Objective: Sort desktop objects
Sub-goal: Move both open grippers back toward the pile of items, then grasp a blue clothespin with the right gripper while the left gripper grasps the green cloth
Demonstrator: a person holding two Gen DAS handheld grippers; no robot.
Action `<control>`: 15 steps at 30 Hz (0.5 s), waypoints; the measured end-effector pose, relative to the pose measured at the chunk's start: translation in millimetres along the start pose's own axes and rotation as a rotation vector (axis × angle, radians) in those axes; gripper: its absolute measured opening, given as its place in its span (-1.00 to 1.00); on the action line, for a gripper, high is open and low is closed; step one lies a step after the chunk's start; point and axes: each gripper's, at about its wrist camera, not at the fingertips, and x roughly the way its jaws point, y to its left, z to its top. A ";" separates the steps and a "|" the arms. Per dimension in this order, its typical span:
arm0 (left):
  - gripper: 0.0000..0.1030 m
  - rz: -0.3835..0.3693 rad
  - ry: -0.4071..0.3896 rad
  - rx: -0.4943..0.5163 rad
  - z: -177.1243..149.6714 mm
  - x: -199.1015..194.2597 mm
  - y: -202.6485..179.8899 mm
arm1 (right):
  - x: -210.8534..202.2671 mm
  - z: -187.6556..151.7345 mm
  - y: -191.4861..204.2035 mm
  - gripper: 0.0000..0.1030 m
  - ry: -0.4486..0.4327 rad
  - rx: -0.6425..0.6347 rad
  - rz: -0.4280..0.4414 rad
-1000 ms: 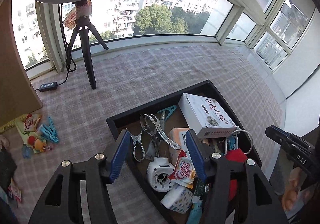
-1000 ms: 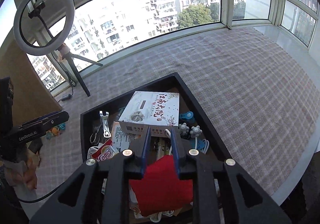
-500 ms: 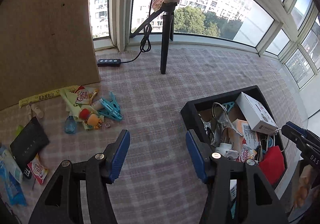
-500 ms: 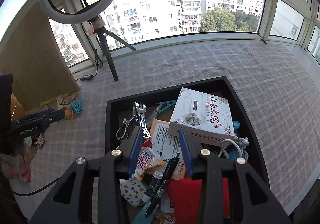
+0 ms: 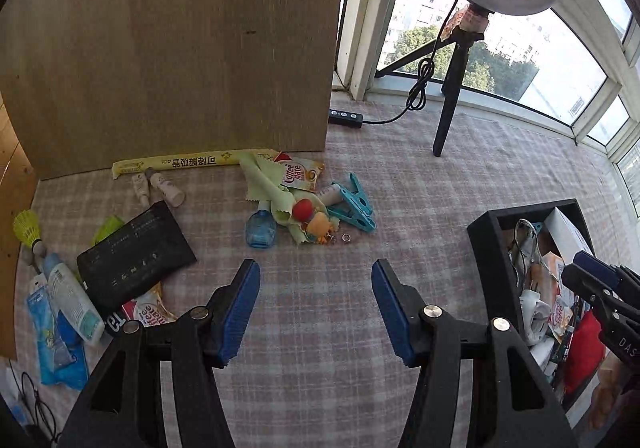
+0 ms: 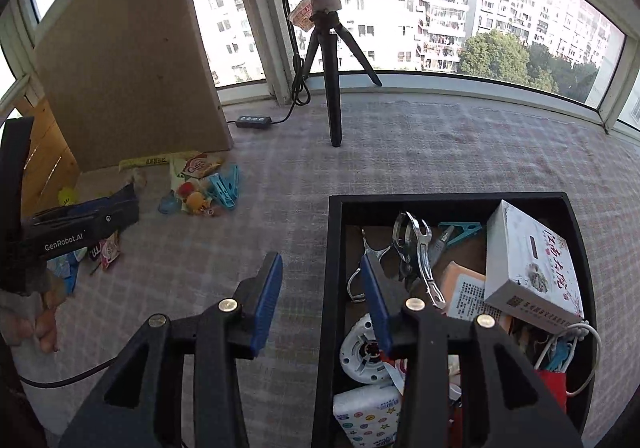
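On the checked cloth (image 5: 320, 328) at my far left lie a black pouch (image 5: 134, 262) and a blue bottle (image 5: 261, 230). Over bare cloth, my left gripper (image 5: 314, 308) is spread and empty. My right gripper (image 6: 322, 298), jaws just opening, empty, straddles the black tray (image 6: 332, 288) wall.

Loose clutter (image 5: 312, 203) left on cloth (image 5: 400, 175), filled tray (image 6: 336, 248) right

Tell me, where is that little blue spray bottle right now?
In the left wrist view, the blue spray bottle lies on the checked cloth left of centre, touching the green cloth, beside the blue clothes pegs.
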 end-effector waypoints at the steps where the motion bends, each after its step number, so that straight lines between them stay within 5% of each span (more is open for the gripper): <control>1: 0.08 0.000 0.000 -0.006 0.5 1.0 3.7 | 3.2 1.8 6.1 -0.22 -0.001 -0.010 0.008; 15: 0.08 -0.002 0.036 -0.087 10.1 27.5 37.8 | 46.1 24.5 47.6 -0.22 0.048 -0.054 0.054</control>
